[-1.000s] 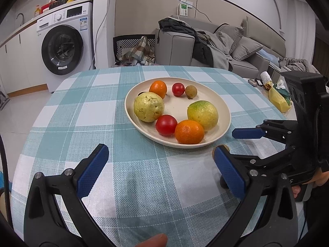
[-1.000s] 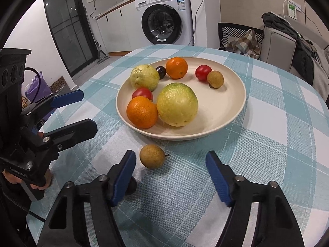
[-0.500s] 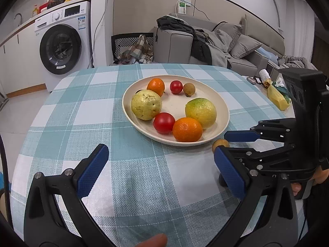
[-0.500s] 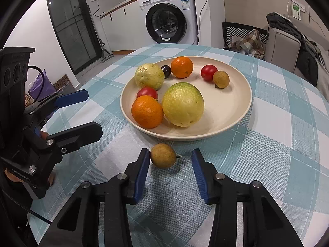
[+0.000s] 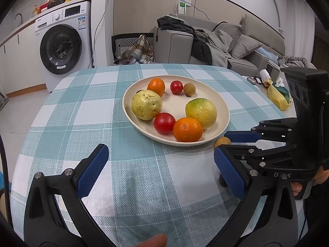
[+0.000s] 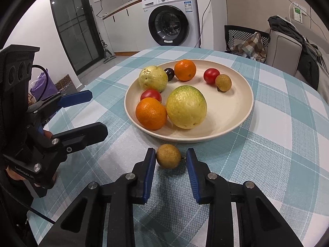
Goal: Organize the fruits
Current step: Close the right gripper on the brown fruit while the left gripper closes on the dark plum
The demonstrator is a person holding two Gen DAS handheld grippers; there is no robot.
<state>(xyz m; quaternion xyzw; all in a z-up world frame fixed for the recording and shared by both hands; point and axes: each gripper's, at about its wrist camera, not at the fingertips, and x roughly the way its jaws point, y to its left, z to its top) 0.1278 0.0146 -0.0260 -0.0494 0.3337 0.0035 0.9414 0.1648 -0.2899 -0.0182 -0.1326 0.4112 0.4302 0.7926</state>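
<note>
A cream plate [image 6: 242, 107] on the checked tablecloth holds two guavas, two oranges, two red tomatoes, a longan and a dark plum. A loose brown longan [image 6: 168, 156] lies on the cloth just in front of the plate. My right gripper [image 6: 170, 157] brackets it, the left pad touching its side, the right pad a small gap off its stem. In the left wrist view the longan [image 5: 221, 142] sits between the right gripper's blue pads. My left gripper [image 5: 160, 164] is open and empty, over bare cloth in front of the plate [image 5: 131, 111].
A yellow packet [image 5: 277, 98] and small items lie at the table's far right edge. A washing machine [image 5: 61, 47], a chair and a grey sofa [image 5: 226, 47] stand beyond the table. The left gripper [image 6: 82, 113] shows at the left of the right wrist view.
My right gripper has moved forward and narrowed its jaws around the loose longan. My left gripper has stayed open and drawn back slightly.
</note>
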